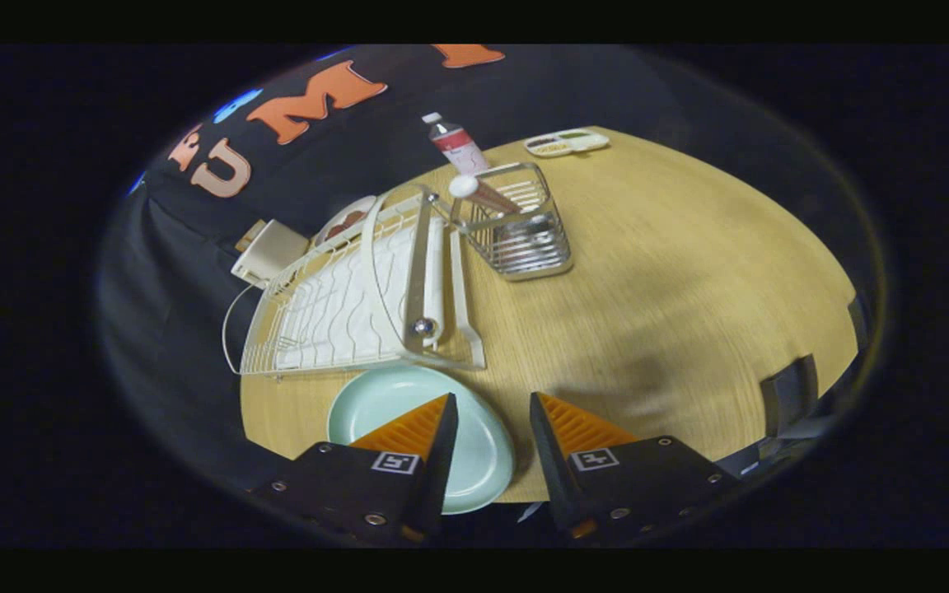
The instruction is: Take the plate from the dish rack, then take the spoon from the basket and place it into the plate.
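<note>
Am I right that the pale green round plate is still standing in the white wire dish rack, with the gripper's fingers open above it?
Not quite: in the gripper view the pale green round plate lies flat on the wooden table, just in front of the white wire dish rack. The gripper is indeed open above it.

Round pale mint-green plate [474, 461]: plain, no pattern. Cream-white wire dish rack [343, 305]: wavy wire rows. Shiny silver wire basket [528, 239]: horizontal bars. White-headed spoon [466, 187]. Light wood-grain table [689, 288].
</note>
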### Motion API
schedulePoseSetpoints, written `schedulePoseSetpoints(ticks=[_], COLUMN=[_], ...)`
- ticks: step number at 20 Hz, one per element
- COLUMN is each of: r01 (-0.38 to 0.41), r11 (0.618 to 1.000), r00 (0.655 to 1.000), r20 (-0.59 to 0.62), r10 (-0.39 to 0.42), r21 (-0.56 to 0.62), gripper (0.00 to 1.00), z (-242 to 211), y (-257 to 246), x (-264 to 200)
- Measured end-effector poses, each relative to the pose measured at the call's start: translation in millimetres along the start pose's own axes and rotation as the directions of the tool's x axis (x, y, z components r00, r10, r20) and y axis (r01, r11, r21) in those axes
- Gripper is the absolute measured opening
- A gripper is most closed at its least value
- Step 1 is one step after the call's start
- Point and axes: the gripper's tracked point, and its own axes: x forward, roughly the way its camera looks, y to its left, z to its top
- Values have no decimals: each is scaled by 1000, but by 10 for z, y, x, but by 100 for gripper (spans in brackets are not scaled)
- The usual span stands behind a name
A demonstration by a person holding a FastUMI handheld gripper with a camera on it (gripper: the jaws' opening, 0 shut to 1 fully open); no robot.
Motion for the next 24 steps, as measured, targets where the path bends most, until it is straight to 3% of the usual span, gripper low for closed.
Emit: schedulePoseSetpoints(ticks=[4, 7, 11, 15, 19, 23, 24], r01=[82, 138, 172, 186, 213, 227, 240], r11=[986, 967, 945, 931, 914, 905, 904], r00=[973, 936, 906, 885, 885, 882, 875], r20=[228, 348, 420, 465, 465, 471, 482], r10=[-46, -57, -41, -19, -31, -34, -45], r21=[-148, -212, -279, -315, -345, -360, -353], gripper=[72, 74, 74, 64, 51, 31, 22], z=[570, 903, 1127, 1285, 1331, 1389, 1421], y=[-44, -40, -8, 11, -45, -58, -86], x=[-102, -131, -78, -4, 155, 224, 213])
